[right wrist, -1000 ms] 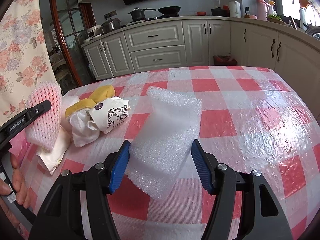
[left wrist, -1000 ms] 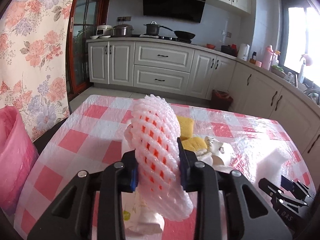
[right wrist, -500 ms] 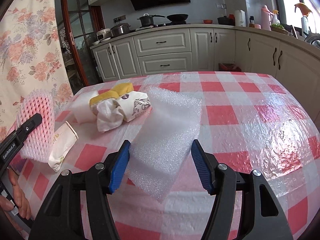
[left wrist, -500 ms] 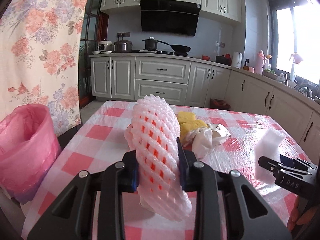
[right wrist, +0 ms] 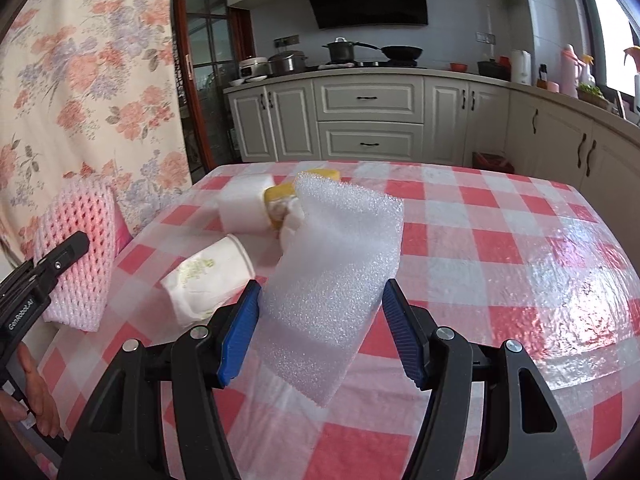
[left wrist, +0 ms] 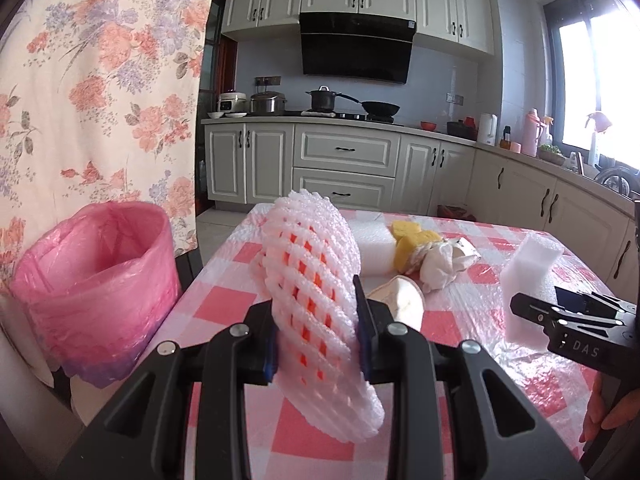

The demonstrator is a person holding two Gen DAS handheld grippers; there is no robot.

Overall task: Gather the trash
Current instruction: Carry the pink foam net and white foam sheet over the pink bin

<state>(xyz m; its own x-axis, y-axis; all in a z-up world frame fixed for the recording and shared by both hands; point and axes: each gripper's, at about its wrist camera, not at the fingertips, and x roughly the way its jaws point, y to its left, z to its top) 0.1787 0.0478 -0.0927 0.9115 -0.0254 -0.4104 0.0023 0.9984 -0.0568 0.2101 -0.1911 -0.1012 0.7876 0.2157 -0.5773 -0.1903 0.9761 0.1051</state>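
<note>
My left tongs (left wrist: 316,336) grip the foam net (left wrist: 316,280); the bin (left wrist: 96,288) sits at nine o'clock; right tongs (right wrist: 320,328) hold a foam sheet (right wrist: 336,264).

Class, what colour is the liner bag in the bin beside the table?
Pink, translucent. The liner bag shows best in the left wrist view.

My left tool (left wrist: 316,332) pinches a soft pink foam net (left wrist: 316,292); my right tool (right wrist: 320,328) carries a white, bubbly foam sheet (right wrist: 336,264). Glossy, crinkled plastic covers the checked surface (right wrist: 520,264). The bin's pink bag (left wrist: 96,280) is thin, translucent film.
</note>
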